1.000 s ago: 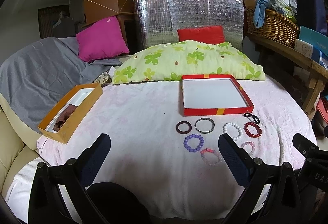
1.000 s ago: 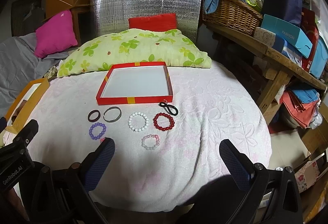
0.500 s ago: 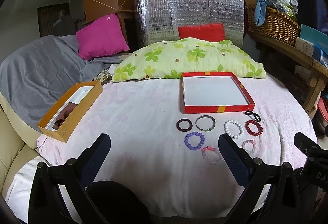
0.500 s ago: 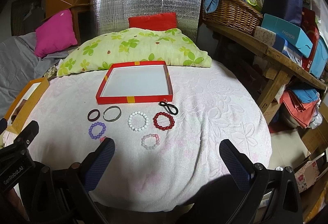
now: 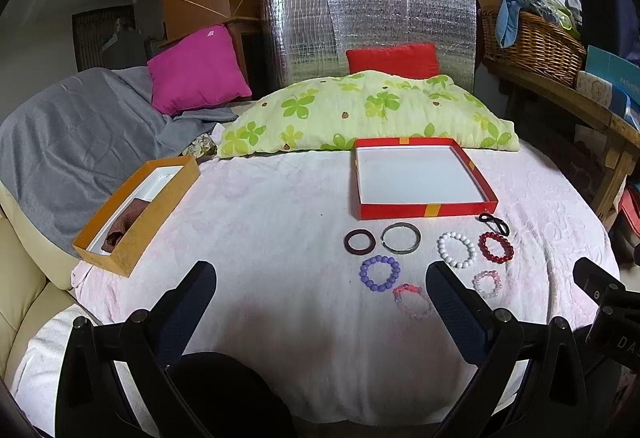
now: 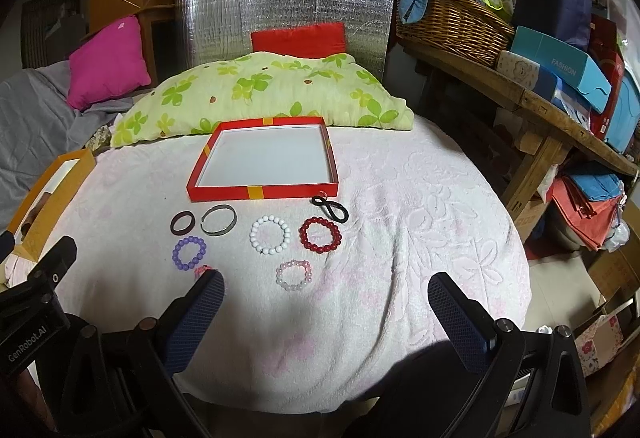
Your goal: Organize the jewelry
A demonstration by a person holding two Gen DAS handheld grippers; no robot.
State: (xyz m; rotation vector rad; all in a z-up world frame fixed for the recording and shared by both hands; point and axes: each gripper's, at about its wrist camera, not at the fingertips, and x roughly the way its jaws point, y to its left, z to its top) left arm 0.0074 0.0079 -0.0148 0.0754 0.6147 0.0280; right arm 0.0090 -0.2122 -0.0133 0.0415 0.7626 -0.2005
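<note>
Eight pieces of jewelry lie loose on the pink cloth [image 6: 400, 197], none of them put away: a dark ring [image 6: 183, 222] and a grey bangle [image 6: 218, 220] just in front of the red tray [image 6: 264, 193], then a white bracelet [image 6: 270, 235], a red bracelet [image 6: 320, 234] and a black loop [image 6: 330, 207] off the tray's right corner, and nearer the camera a purple bracelet [image 6: 189, 252], a pale pink bracelet [image 6: 294, 274] and, half hidden behind a finger, a pink-and-clear one [image 5: 412, 298]. The tray's white floor is bare, so by the look of it the sorting hasn't begun and every piece is left to move. The left gripper [image 5: 320, 288] hangs low over the near edge, fingers wide apart, holding nothing; the right gripper [image 6: 326, 298] matches it, spread wide and empty. An orange box [image 5: 136, 209] sits far left, a leafy pillow [image 6: 260, 97] beyond the tray
</note>
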